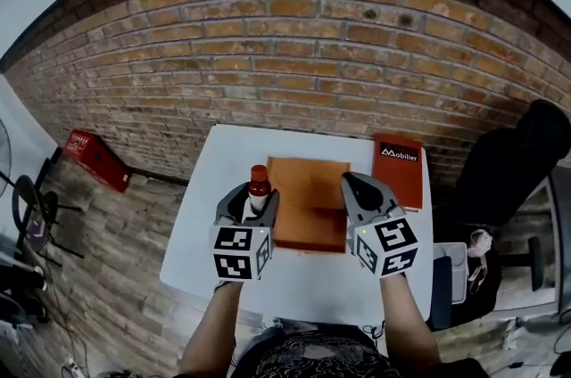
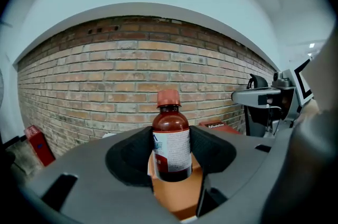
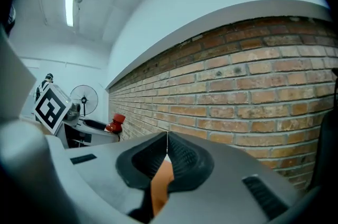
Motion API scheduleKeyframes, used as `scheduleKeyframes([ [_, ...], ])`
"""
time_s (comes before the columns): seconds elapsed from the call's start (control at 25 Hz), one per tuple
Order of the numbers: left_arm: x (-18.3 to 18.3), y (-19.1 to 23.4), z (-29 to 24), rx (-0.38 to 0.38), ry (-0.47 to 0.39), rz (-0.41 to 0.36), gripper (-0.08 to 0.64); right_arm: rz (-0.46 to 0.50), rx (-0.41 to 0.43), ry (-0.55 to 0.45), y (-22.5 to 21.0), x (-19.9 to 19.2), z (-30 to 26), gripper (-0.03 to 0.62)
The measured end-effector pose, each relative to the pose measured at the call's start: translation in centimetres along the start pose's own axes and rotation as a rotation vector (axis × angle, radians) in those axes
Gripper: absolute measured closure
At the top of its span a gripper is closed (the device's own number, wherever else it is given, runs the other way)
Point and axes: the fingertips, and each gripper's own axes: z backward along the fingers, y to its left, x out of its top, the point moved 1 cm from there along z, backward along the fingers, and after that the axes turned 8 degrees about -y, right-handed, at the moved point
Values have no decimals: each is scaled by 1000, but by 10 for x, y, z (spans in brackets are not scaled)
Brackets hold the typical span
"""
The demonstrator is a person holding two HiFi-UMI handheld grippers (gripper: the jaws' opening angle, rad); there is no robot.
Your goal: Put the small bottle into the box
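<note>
Standing upright: small bottle (image 2: 171, 143) (cap up)

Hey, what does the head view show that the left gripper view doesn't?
Only the head view: the whole white table, the person's forearms, the black chair, and the left gripper from above. Only the left gripper view: the white label on the bottle up close, the jaws shut against its sides. Both: the bottle, the orange box, the red book and the brick wall.
</note>
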Motion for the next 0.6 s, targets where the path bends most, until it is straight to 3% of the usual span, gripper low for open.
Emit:
scheduleKeyframes([
  [0.28, 5, -13, -15, -145, -4, -32, 327, 9, -138, -7, -6, 5, 16, 571],
  [0.6, -2, -41, -29, -268, 40, -64, 327, 14, -233, -11, -12, 8, 37, 572],
])
